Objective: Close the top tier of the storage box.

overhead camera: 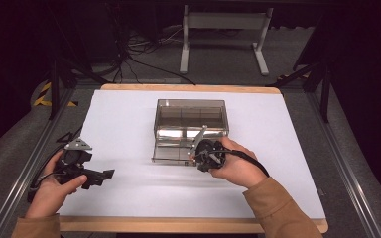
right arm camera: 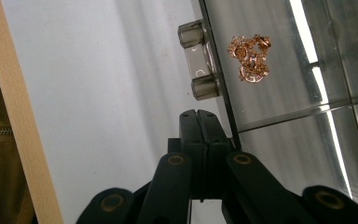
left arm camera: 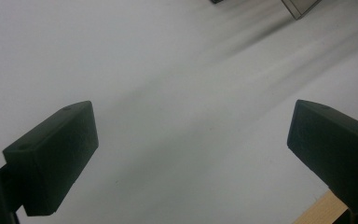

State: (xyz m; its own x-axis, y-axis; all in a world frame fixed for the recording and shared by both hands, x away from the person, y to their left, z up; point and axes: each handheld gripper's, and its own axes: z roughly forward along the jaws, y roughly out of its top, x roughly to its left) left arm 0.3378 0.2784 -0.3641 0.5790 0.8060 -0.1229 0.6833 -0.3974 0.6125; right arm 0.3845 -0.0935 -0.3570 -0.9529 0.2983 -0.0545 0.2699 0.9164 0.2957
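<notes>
- The clear acrylic organiser box (overhead camera: 191,119) stands near the middle of the white table sheet (overhead camera: 129,114), and its lower drawer (overhead camera: 173,152) is pulled out toward the person.
- In the right gripper view a small tangle of rose-gold chain jewellery (right arm camera: 250,58) lies on the drawer floor, just behind the front panel and close to the handle (right arm camera: 198,60).
- That handle is a smoky transparent bar on two round posts, smooth and glossy; the drawer walls are thin, hard sheet with bright reflections, and dividers split the floor into compartments.
- The right gripper (right arm camera: 200,122) sits at the drawer front, just beside the handle, its black jaws pressed together with nothing between them; I cannot tell whether they touch the panel edge.
- My reading is that the drawer is being worked: either being nudged shut or just drawn out with the jewellery inside.
- The next move calls for a straight, level push or pull along the drawer's run; slick acrylic gives little grip, so an off-centre shove could skew it or slide the whole light box.
- The left gripper (overhead camera: 95,177) is held well apart at the table's left, low over the bare sheet, its matte jaws spread wide and holding nothing.
- A pale wooden table edge (right arm camera: 16,121) borders the sheet.
</notes>
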